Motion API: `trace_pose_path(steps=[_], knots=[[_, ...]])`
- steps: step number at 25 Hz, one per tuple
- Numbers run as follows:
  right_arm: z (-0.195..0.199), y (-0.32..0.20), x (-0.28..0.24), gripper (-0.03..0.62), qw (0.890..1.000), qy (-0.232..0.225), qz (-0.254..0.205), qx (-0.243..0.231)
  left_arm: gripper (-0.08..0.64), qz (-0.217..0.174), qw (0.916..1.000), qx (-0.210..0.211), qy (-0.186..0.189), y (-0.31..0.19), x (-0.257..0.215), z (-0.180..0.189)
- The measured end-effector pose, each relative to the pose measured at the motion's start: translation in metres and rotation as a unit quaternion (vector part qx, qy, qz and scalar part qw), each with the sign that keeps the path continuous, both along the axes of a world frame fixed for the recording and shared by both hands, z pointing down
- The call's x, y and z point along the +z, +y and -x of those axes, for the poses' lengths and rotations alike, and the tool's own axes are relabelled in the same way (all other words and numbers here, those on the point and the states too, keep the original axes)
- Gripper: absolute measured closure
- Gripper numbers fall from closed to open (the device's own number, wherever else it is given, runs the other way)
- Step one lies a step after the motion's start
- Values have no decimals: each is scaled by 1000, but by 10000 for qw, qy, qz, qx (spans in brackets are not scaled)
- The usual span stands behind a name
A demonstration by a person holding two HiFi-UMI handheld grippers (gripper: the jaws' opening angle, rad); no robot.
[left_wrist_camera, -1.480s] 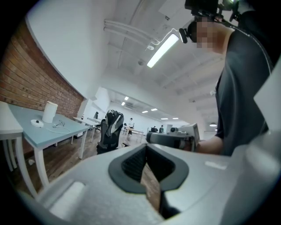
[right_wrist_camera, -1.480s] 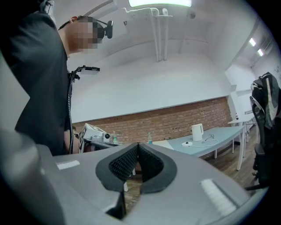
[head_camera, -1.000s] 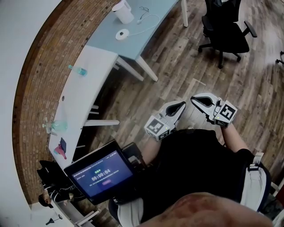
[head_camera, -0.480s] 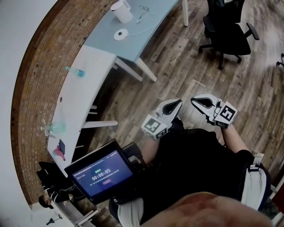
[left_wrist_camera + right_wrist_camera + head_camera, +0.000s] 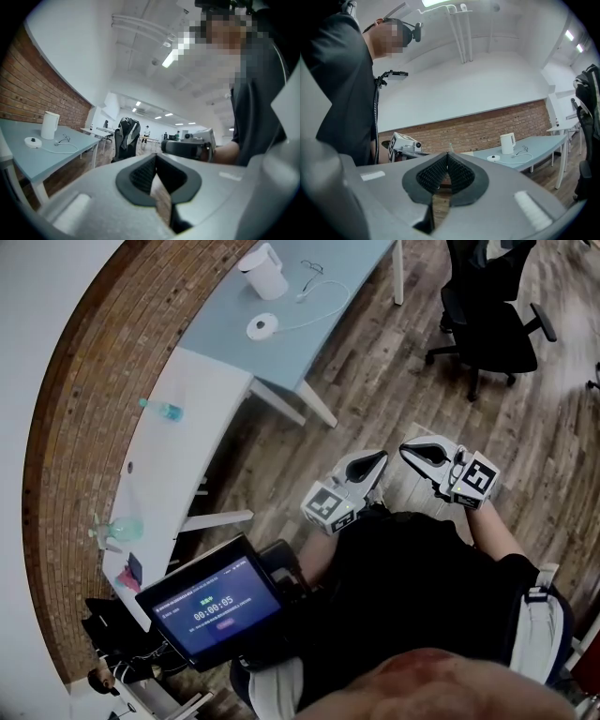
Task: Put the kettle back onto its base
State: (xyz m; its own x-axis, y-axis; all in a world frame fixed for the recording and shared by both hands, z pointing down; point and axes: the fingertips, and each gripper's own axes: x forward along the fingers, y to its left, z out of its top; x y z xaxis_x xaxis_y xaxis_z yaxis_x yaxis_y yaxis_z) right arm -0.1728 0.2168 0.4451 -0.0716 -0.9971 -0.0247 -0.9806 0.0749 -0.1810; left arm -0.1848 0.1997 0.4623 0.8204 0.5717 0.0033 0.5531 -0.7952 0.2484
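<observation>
Head view: kettle (image 5: 262, 270) stands on blue table (image 5: 356, 263), 11 o'clock; base (image 5: 262, 327) at its 6 o'clock, apart.
Left gripper view: left gripper (image 5: 156, 155) jaws pressed together, empty.
Right gripper view: right gripper (image 5: 447, 154) jaws pressed together, empty.

The head view's top edge cuts off the office chair (image 5: 492, 315). The person's dark torso (image 5: 412, 596) hides the rear of the left gripper (image 5: 378, 459). The wiry thing (image 5: 312, 268) beside the kettle (image 5: 262, 270), at the blue table's (image 5: 347, 268) far end, is too small to tell.
</observation>
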Motion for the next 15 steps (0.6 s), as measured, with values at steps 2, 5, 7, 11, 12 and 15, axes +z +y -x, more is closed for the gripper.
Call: trace_pose_path(steps=[2, 5, 7, 11, 12, 15], knots=[[-11, -14, -1, 584, 10000, 34, 23, 15, 557, -18, 10000, 5, 54, -14, -2, -12], [-27, -36, -3, 584, 10000, 57, 35, 61, 557, -5, 9999, 44, 91, -37, -6, -29], [-38, -52, -7, 586, 9999, 65, -6, 101, 557, -14, 9999, 77, 102, -53, -10, -40], [-59, -76, -2, 584, 9998, 35, 97, 149, 557, -27, 9999, 96, 102, -81, -13, -65], [-64, -82, -1, 584, 9998, 42, 97, 156, 557, -16, 9999, 116, 115, -86, -11, -70], [-81, -99, 3, 584, 9997, 97, 70, 226, 557, 31, 9998, 182, 40, -101, -5, -84]])
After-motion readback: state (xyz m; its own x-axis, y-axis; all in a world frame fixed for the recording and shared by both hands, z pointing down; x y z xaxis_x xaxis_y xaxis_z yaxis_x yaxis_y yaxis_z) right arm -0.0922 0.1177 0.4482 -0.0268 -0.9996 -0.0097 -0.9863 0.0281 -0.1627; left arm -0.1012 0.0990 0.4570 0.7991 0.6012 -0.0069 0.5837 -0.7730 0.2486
